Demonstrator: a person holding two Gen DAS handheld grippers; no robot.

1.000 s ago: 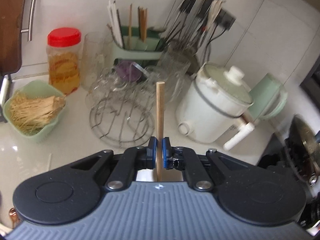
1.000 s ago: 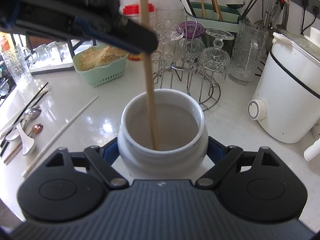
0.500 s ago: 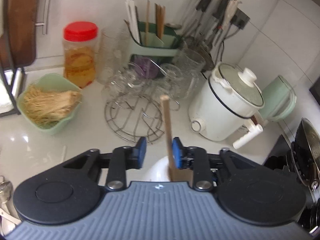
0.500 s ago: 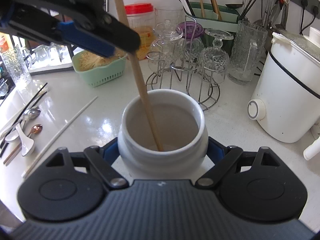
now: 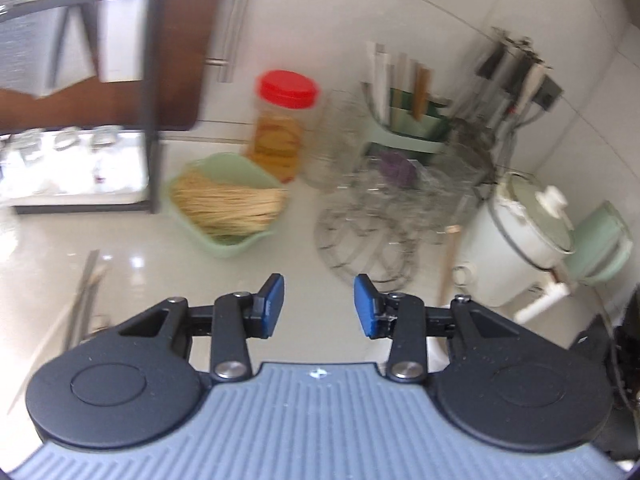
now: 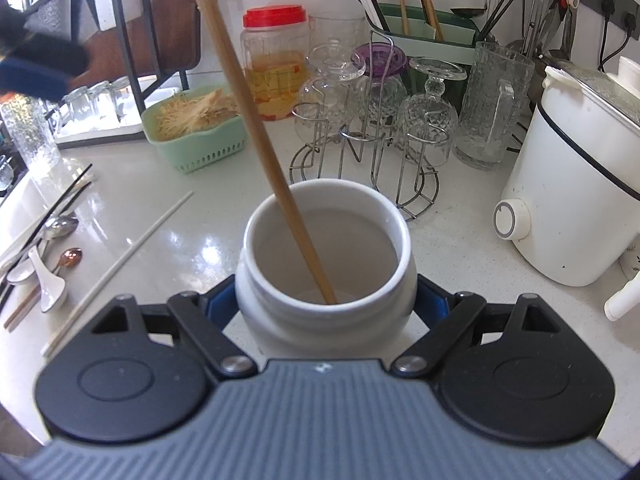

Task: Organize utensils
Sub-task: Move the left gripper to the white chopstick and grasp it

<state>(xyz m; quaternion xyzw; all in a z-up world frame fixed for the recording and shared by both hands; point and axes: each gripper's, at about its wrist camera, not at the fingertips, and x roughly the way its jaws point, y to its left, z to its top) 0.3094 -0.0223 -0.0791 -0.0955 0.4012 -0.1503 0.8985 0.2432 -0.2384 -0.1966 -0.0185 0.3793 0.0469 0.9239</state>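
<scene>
one wooden chopstick [image 6: 256, 132] in white jar [image 6: 324, 280], leaning toward 11 o'clock. right gripper [image 6: 325, 300] jaws pinching jar. left gripper [image 5: 319, 306] jaws spread, empty. we judge early: spoons [image 6: 44, 276], white chopstick [image 6: 120, 268], probably more, left on desk [image 6: 460, 248] at 9 o'clock.

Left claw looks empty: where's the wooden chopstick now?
Right wrist view, center: the wooden chopstick stands in the white jar held by the right claw, leaning up-left.

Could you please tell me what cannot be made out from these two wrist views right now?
- White jar, right wrist view: its base and the right gripper pads are hidden by the jar's body.
- Wooden chopstick, right wrist view: its lower tip is hidden by the jar's rim.
- Glass rack, left wrist view: motion blur smears it.
- Loose utensils, right wrist view: cut off by the left edge.
</scene>
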